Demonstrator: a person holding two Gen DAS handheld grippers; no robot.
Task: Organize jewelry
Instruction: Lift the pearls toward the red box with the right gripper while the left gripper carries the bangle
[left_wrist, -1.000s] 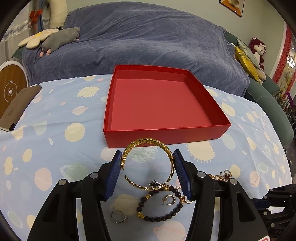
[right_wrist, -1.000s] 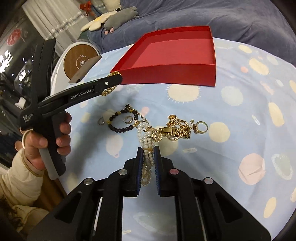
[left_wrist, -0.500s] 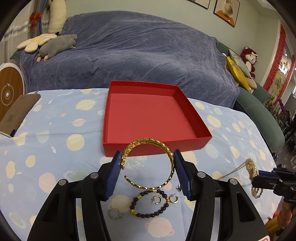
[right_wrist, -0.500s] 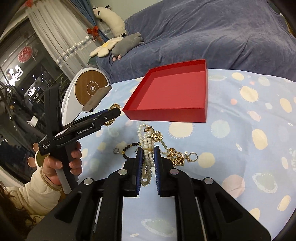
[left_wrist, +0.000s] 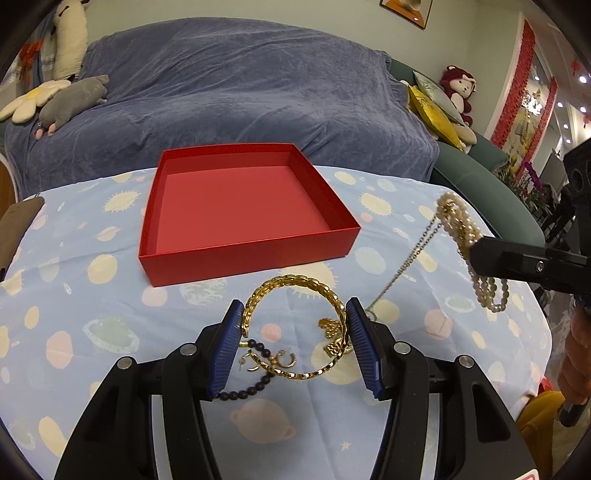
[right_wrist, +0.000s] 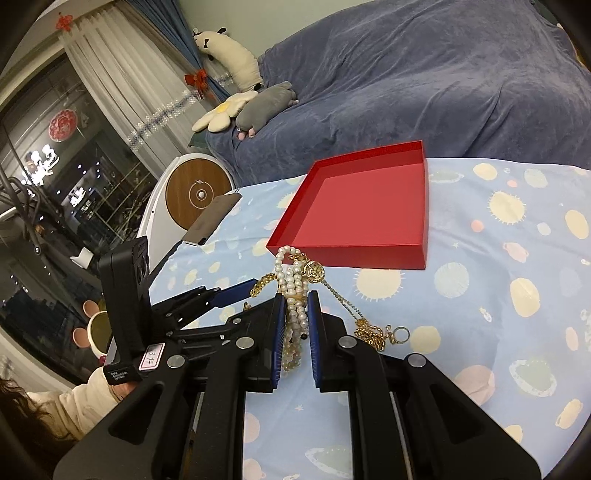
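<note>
— What step are you on?

— I am carrying two pieces toward the red box (left_wrist: 236, 206), which is sitting empty ahead of both grippers. My left gripper (left_wrist: 295, 325) is spread wide, clasping the gold bangle (left_wrist: 295, 284) between its pads.

— And the other hand?

— My right gripper (right_wrist: 296, 314) is nearly closed, pinching the pearl strand (right_wrist: 293, 280), a gold chain (right_wrist: 343, 299) trailing to the cloth. Next, I judge, both need lifting over the box's near wall before releasing.
</note>
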